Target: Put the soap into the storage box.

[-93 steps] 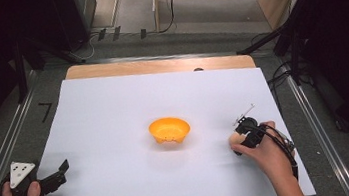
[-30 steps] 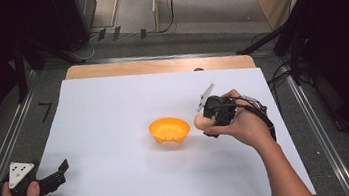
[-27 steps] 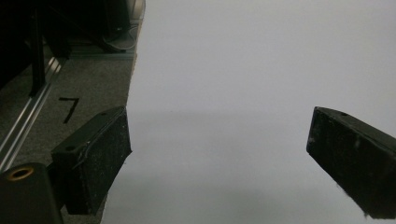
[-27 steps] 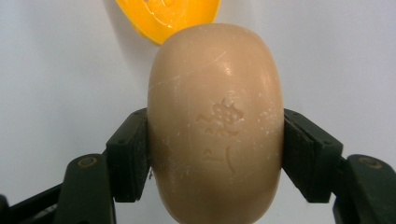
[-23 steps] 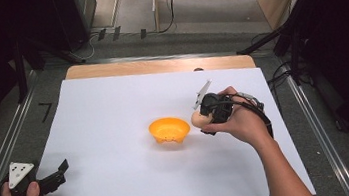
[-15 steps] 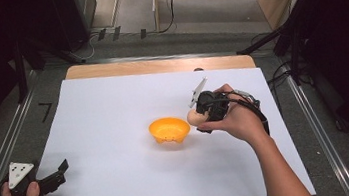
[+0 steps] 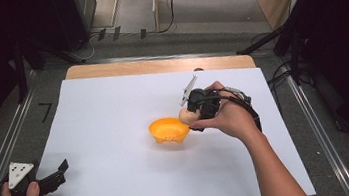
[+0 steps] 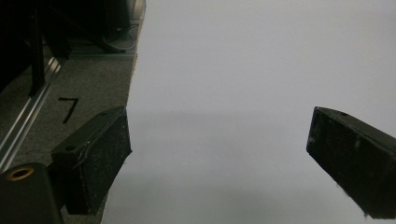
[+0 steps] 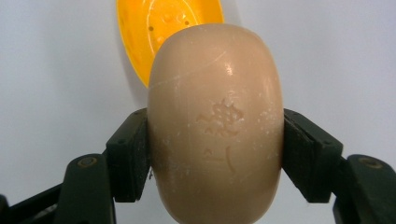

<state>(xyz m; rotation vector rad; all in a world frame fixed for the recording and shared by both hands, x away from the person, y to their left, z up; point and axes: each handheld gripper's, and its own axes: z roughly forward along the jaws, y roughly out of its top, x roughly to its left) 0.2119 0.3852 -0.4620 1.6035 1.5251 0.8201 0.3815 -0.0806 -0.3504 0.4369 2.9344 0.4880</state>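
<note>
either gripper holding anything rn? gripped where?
Right gripper holds a tan soap bar, jaws clamped on its two long sides. Left gripper is open, holding nothing.

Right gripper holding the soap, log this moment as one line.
right gripper: shut on rounded tan soap bar | beside orange perforated plastic dish | left gripper: open, idle

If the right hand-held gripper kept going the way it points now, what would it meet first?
Probably the orange dish: it lies just ahead of the soap bar clamped in the right hand-held gripper, though depth is unclear.
</note>
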